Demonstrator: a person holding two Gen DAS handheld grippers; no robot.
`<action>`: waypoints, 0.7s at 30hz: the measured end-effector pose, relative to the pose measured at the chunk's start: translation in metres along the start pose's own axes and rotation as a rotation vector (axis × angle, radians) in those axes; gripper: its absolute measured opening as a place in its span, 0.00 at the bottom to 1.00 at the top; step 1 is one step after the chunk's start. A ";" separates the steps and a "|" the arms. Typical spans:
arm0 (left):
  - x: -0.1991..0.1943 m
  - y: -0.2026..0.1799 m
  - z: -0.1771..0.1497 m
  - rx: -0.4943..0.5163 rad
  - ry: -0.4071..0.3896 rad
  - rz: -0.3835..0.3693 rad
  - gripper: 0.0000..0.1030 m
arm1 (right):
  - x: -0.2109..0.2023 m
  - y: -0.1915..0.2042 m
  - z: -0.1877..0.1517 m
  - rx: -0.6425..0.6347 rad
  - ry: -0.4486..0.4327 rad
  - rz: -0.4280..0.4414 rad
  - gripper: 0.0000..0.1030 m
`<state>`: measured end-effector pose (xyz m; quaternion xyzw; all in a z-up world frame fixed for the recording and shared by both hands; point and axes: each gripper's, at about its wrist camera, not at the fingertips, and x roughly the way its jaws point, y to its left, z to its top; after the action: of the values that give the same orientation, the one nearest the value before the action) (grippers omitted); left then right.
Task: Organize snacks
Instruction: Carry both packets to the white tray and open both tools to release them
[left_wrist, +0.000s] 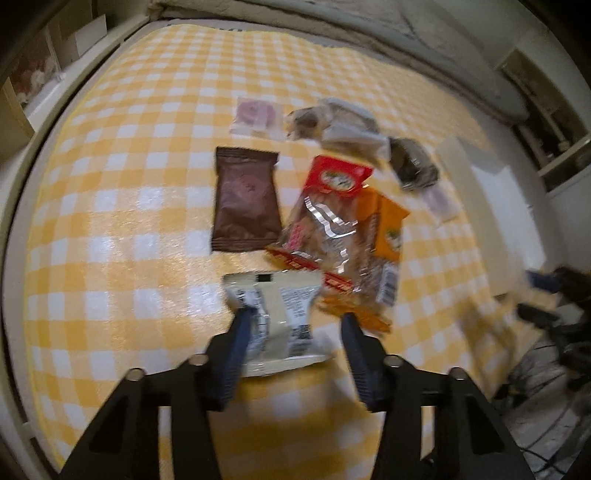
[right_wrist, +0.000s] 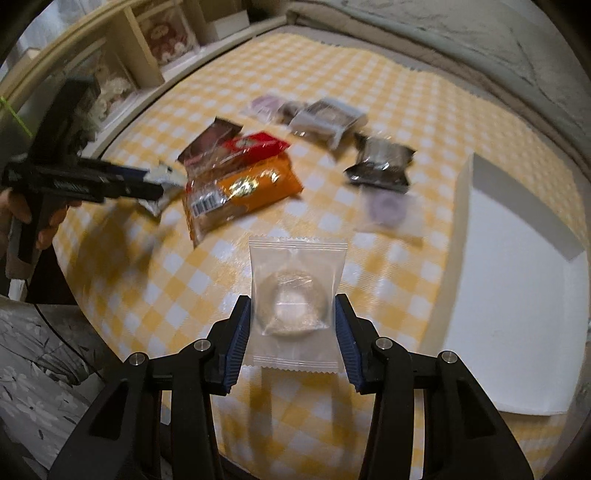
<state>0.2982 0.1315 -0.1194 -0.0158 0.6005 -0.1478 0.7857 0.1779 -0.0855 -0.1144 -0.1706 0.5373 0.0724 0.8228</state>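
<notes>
Between the right gripper (right_wrist: 293, 317) fingers, set apart, lies a clear packet (right_wrist: 295, 299), squarely framed for pinching. Left gripper (left_wrist: 291, 332) fingers straddle a white packet (left_wrist: 275, 314), also unclamped, probably for sorting toward the white box (right_wrist: 517, 332).

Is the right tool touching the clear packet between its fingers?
Cannot tell. In the right wrist view the clear packet sits between the fingers of the right tool, its edges right at both pads, but neither contact nor a gap shows plainly.

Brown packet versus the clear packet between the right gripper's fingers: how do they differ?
The brown packet is opaque and dark; the clear packet shows a pale ring-shaped snack inside. The brown packet lies free of either gripper; the clear packet sits between the right gripper fingers. Both lie flat on the checked tablecloth.
</notes>
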 end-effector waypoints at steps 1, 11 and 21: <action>0.001 -0.001 0.000 0.003 0.007 0.027 0.36 | -0.003 -0.002 0.001 0.004 -0.009 -0.003 0.44; -0.050 -0.032 -0.004 -0.034 -0.135 0.089 0.29 | -0.041 -0.016 0.004 0.022 -0.131 -0.018 0.44; -0.126 -0.131 -0.022 0.047 -0.383 0.044 0.29 | -0.095 -0.044 0.004 0.007 -0.302 -0.071 0.44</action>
<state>0.2200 0.0411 0.0194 -0.0121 0.4366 -0.1389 0.8888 0.1553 -0.1188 -0.0178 -0.1740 0.4012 0.0663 0.8969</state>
